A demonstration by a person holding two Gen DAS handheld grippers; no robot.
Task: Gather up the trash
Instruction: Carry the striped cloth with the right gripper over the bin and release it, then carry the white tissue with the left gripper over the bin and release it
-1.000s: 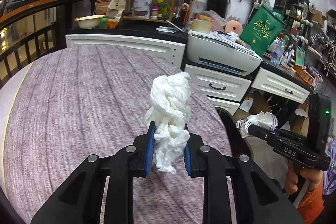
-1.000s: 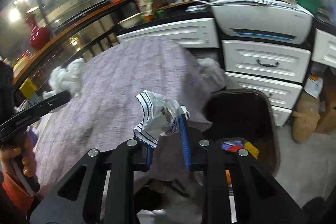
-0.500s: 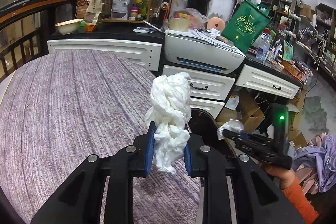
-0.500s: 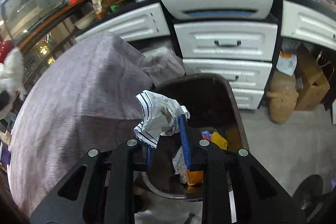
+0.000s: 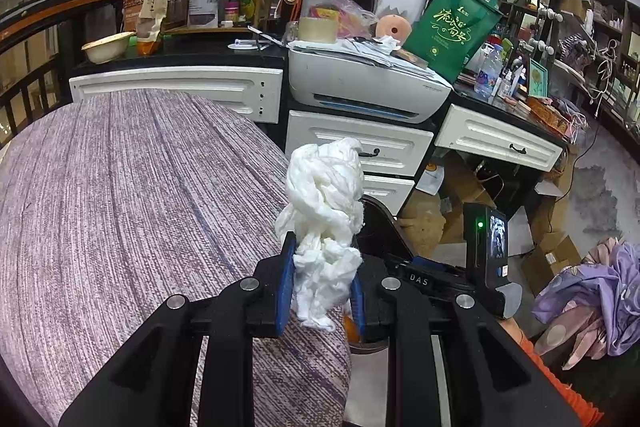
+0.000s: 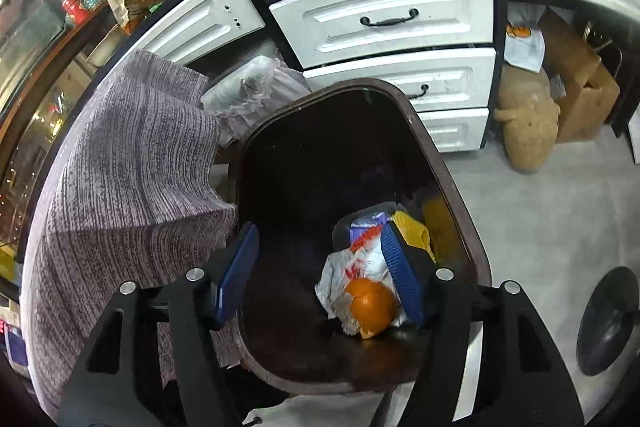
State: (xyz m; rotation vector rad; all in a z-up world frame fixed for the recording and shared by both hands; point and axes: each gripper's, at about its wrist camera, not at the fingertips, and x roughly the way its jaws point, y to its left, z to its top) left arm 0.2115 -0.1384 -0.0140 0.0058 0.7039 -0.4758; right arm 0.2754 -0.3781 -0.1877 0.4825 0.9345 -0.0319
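Now one tissue wad (image 5: 326, 223) held; one bin (image 6: 440, 163), one orange (image 6: 370, 305).

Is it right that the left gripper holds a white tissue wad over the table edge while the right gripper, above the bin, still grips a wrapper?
Not quite. The right gripper holds nothing: the right wrist view shows its jaws opening, empty, above the bin. The left gripper does hold the tissue wad over the table edge.

Table w/ purple-grey striped cloth (image 5: 120, 195) — nothing lying on the visible part. Grey floor (image 6: 520, 211) carries dark brown trash bin (image 6: 448, 179) just beside table, tan stuffed sack (image 6: 528, 123), cardboard boxes (image 6: 576, 75) — by white drawers (image 6: 392, 15).
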